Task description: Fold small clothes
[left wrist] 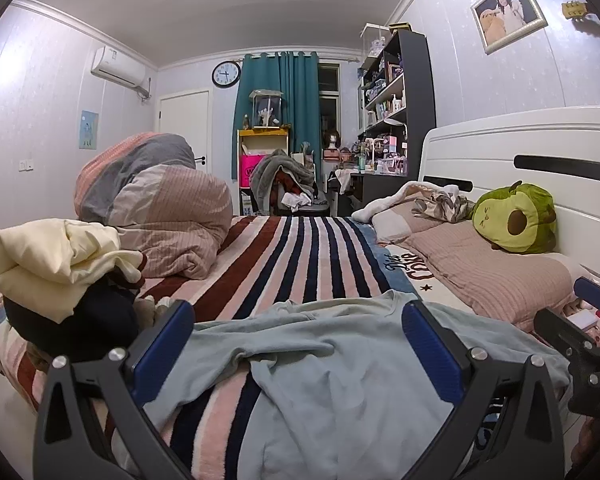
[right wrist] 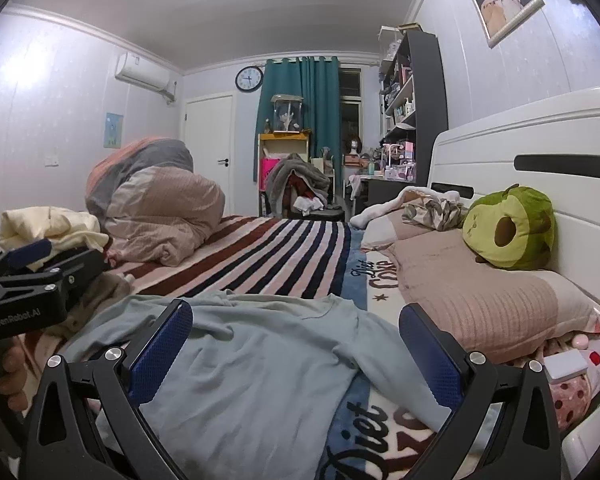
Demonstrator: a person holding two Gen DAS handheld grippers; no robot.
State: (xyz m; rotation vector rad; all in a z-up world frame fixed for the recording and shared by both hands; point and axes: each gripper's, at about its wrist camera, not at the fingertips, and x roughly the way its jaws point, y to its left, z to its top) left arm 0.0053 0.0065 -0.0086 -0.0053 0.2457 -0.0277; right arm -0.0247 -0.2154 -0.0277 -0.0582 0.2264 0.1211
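A pale blue-green small shirt [left wrist: 332,364] lies spread and rumpled on the striped bed blanket [left wrist: 284,256], collar toward the far side. It also shows in the right wrist view [right wrist: 252,360]. My left gripper [left wrist: 298,320] is open, its blue pads wide apart above the shirt's near part. My right gripper [right wrist: 296,322] is open over the shirt's right side, holding nothing. The right gripper's body shows at the right edge of the left wrist view [left wrist: 592,344]; the left gripper's body shows at the left of the right wrist view [right wrist: 32,284].
A pile of cream and dark clothes [left wrist: 60,264] sits at the left. A bundled pink-grey duvet [left wrist: 160,208] lies behind it. Pink pillows [left wrist: 488,268], an avocado plush [left wrist: 516,218] and the white headboard [left wrist: 540,152] are on the right. Cluttered shelves stand beyond the bed.
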